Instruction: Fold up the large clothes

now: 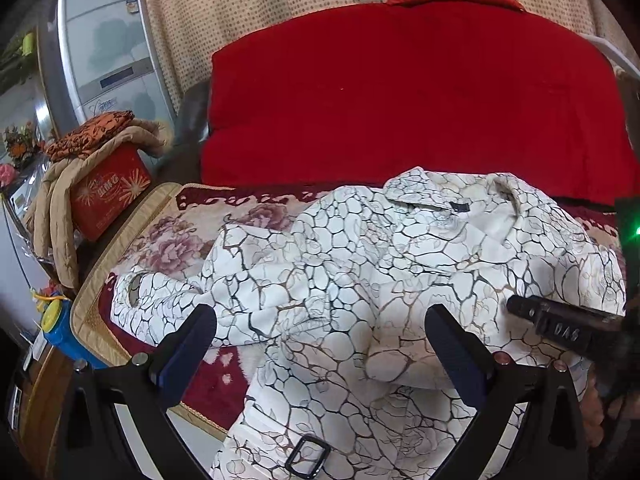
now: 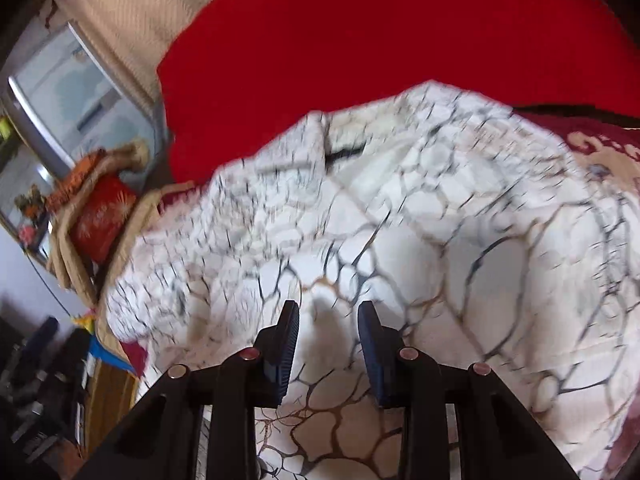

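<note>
Red quilt (image 1: 400, 92) backs a floral blanket (image 1: 180, 232) where the coat (image 1: 360, 264) lies crumpled. Left gripper (image 1: 320, 344) gapes wide above it. Right view, blurred: right gripper (image 2: 328, 336) pinches a coat fold, jaws narrow

Red quilt (image 1: 408, 96), spread across the far part of the bed; floral blanket (image 1: 180, 236), maroon and cream, under it at the near edge; red gift box (image 1: 110, 194) at left, tan padded cloth (image 1: 56, 208) draped over it; refrigerator (image 1: 108, 48) behind; dotted beige curtain (image 1: 248, 0) along the wall
</note>
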### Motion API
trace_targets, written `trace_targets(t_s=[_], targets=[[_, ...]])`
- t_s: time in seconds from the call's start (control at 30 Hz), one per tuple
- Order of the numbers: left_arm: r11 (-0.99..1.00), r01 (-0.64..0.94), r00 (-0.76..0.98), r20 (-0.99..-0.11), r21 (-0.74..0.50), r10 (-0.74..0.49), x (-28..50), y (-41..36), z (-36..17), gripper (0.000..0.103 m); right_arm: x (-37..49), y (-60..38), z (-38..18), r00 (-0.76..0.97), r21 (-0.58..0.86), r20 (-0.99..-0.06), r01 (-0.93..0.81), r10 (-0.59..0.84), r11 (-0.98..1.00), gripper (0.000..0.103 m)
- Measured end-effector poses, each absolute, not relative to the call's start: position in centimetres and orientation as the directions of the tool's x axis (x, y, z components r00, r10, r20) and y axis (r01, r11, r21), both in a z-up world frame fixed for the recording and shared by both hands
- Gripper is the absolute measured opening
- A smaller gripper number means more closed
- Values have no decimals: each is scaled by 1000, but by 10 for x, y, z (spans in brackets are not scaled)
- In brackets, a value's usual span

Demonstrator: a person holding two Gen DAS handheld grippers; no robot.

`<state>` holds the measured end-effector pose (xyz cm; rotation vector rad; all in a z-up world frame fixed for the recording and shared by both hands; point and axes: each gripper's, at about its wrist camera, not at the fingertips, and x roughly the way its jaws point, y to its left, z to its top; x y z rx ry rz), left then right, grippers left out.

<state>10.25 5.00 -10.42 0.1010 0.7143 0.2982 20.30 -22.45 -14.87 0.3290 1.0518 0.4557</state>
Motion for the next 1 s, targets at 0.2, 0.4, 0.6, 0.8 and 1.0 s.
trace_targets(t_s=[0.2,0.4,0.6,0.8,1.0], targets=[[950,-252,709,-633,184,311,102,62,-105,103,194,-209,-136,444,470,-716,-265,539,842,34],[946,-269,701,-638,179,320,100,74,-107,103,185,-174,-141,389,422,-744,-357,544,833,34],[935,-314,661,-669,164,339,101,102,-115,103,183,-167,-147,357,424,-756,-373,549,826,35],[905,-407,606,-705,123,368,97,163,-121,103,184,-184,-133,415,490,-691,-332,592,806,42],[803,-595,520,-773,-23,363,84,281,-137,103,184,-206,-122,484,538,-630,-292,608,791,77]])
